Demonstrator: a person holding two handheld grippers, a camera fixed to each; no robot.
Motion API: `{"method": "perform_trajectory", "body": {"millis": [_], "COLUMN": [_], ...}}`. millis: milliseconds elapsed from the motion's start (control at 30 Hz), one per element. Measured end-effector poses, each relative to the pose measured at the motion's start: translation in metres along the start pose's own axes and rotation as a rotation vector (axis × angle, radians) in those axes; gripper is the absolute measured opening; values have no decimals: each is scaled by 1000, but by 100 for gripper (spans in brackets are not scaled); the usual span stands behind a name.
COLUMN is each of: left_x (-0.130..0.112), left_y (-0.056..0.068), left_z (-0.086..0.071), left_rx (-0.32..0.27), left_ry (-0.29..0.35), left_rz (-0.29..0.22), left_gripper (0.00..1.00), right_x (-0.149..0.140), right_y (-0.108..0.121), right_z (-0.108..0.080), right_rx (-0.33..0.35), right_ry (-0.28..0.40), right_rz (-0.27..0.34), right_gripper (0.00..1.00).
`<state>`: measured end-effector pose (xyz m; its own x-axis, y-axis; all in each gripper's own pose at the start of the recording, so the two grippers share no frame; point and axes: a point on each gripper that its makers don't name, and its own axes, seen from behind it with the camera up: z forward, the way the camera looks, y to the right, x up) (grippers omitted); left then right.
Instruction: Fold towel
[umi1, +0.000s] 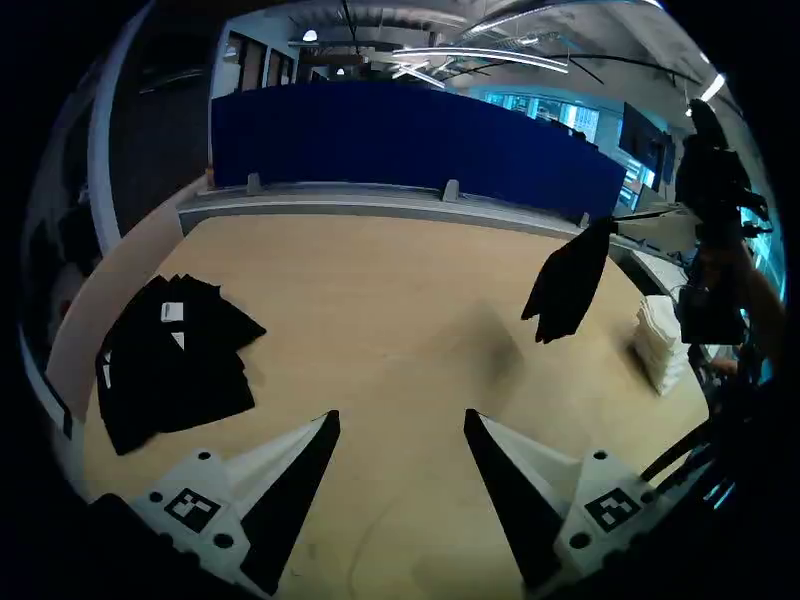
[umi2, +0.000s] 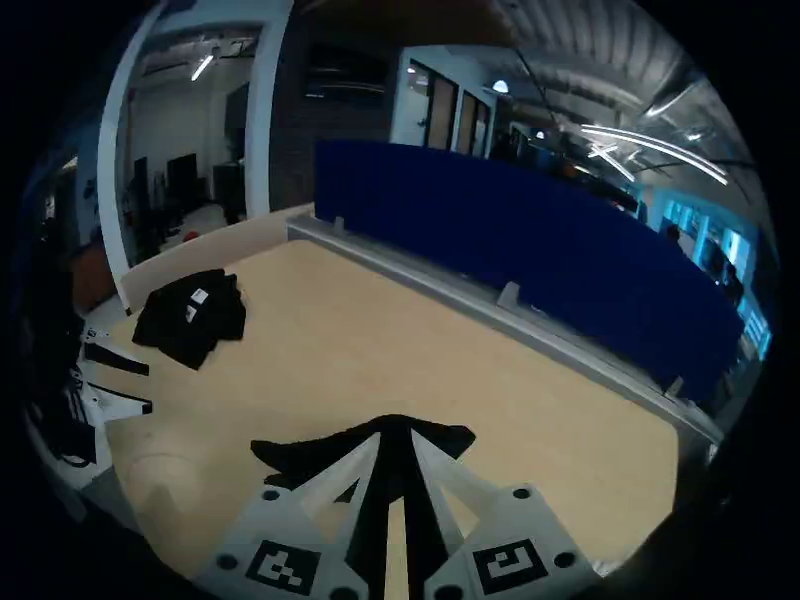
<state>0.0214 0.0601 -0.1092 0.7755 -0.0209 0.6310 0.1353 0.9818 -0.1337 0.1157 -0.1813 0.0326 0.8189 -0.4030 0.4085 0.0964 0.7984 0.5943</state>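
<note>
1. Because it is soft, light cloth with no stiffness of its own, the black towel (umi1: 568, 285) hangs limp and bunched from one pinched point. It will likely sag, swing and crumple wherever it is unsupported. It is neither fragile nor likely to slip from a firm pinch.
2. The best places to take hold are probably its corners and edges. A second pinch on a free lower corner would let it be stretched flat before any fold. The corners are hard to pick out in the bunched cloth.
3. The towel is in the air above the right side of the counter (umi1: 400, 300) and appears clear of the surface.
4. The right gripper (umi2: 398, 440) has its fingers closed tight on the towel's top, with dark cloth (umi2: 290, 455) spilling out just past the fingertips. In the left gripper view it shows far off (umi1: 612, 222), with the towel dangling below it.
5. The left gripper (umi1: 400, 420) is spread wide and holds nothing. It hovers over bare counter, well apart from the towel, which lies ahead and to its right. The right gripper view shows it at the counter's left edge (umi2: 115, 380).
6. Further out, a pile of dark cloths (umi1: 170, 365) lies on the counter's left side. A white stack (umi1: 660, 345) sits at its right edge, and a blue partition (umi1: 400, 135) runs along the back.
</note>
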Motion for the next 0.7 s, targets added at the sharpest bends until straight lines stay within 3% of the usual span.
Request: {"method": "perform_trajectory", "body": {"millis": [700], "left_x": [6], "left_y": [29], "left_z": [15], "left_rx": [-3], "left_ry": [-24], "left_rz": [19], "left_gripper": [92], "right_x": [-25], "right_y": [161], "right_z": [-99], "right_rx": [-177], "right_ry": [-5], "right_rz": [58], "right_gripper": [6]}}
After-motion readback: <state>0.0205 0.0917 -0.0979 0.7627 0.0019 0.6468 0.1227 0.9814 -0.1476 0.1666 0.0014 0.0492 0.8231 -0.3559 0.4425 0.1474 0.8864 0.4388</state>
